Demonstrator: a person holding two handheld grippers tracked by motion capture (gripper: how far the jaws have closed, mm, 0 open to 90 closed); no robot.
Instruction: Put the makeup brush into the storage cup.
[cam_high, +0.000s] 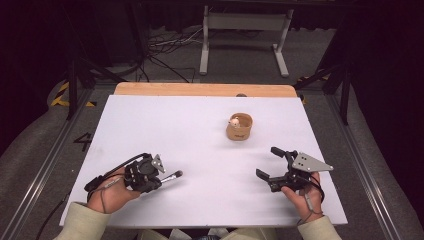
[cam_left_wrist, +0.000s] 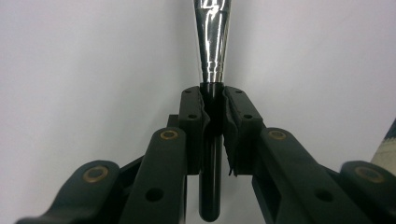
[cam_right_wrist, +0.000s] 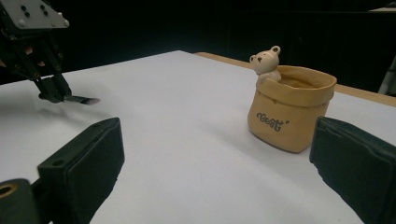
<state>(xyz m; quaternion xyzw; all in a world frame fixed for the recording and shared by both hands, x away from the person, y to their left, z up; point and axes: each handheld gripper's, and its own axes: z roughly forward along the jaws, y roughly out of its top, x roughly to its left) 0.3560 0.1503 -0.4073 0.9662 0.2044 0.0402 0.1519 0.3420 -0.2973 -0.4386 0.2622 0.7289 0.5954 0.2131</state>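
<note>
Two black jaws of the left gripper (cam_left_wrist: 214, 121) fill the bottom of the left gripper view, pressed together on a brush (cam_left_wrist: 213, 56). Black handle sits clamped between the pads; the rounded handle end pokes out below the jaws, toward the camera. Chrome ferrule runs up and away from the pads, widening toward the top edge. Ferrule reflects light; no lettering readable on it.

High view: left gripper (cam_high: 161, 178) sits near the front-left corner of the table (cam_high: 165, 125), in the person's left hand (cam_high: 111, 192). Brush (cam_high: 172, 175) juts from the jaws toward the table's middle, dark bristle tip just above or on the white surface; cannot tell which.

Right gripper (cam_high: 267, 162) near the front-right corner, held by the right hand (cam_high: 302, 196). Jaws spread wide, nothing between them. Right gripper view confirms: both pads far apart at the picture's lower corners, bare white table in the gap.

Pot (cam_right_wrist: 292, 107), tan, shaped like a rolled-top sack, stands upright right of centre, toward the table's far edge and well apart from both grippers. Small pale bear figure (cam_right_wrist: 266, 63) peeks over its rim on the side facing the left gripper. Dark script on the pot's front reads roughly "Best"; letters are stylised, reading uncertain.

Table top white, with a bare wooden strip (cam_high: 200, 89) along the far edge. Floor (cam_high: 50, 145) beyond is grey.
</note>
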